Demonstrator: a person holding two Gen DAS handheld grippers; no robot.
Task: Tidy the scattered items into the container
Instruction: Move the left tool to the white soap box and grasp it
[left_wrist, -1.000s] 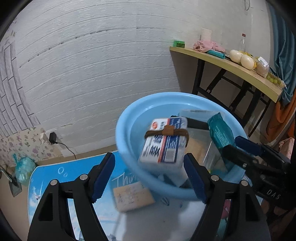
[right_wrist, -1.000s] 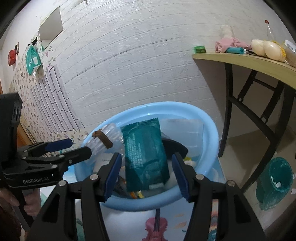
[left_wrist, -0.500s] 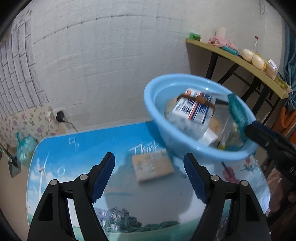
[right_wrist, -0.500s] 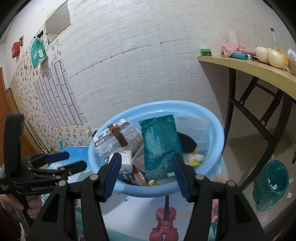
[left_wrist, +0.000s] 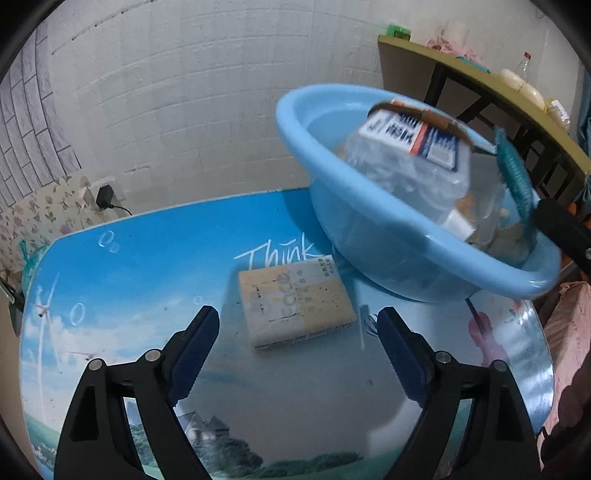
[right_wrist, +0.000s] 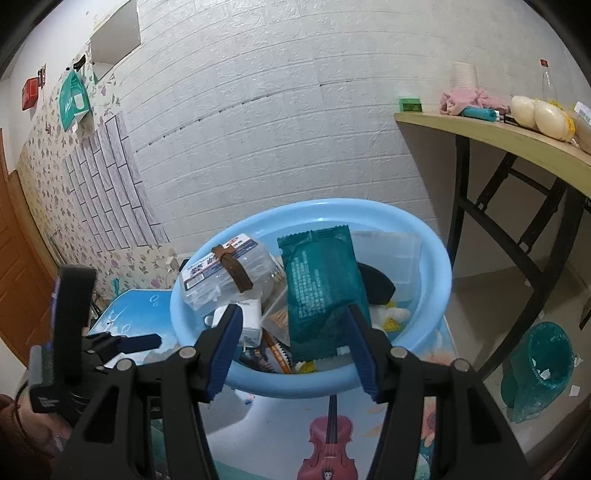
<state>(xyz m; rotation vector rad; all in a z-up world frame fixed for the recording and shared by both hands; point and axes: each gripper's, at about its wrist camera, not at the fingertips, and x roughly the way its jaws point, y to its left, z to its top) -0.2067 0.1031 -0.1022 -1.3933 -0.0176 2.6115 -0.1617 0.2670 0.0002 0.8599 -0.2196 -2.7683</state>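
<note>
The blue basin (right_wrist: 424, 258) stands at the far side of the picture-printed table (left_wrist: 147, 258) and already contains a clear box with a brown band (right_wrist: 225, 271), a white charger (right_wrist: 247, 319) and other small things. The beige packet (left_wrist: 295, 306) lies flat on the table just beside the basin, outside it. The left gripper (left_wrist: 295, 354) points steeply down at this packet; its jaws have just been opening and now stand wide, with the packet ahead of the tips and nothing between the pads. The right gripper (right_wrist: 293, 345) is tilted down over the near rim of the basin and grips the lower part of the green sachet (right_wrist: 321, 280), which stands upright over the basin.
</note>
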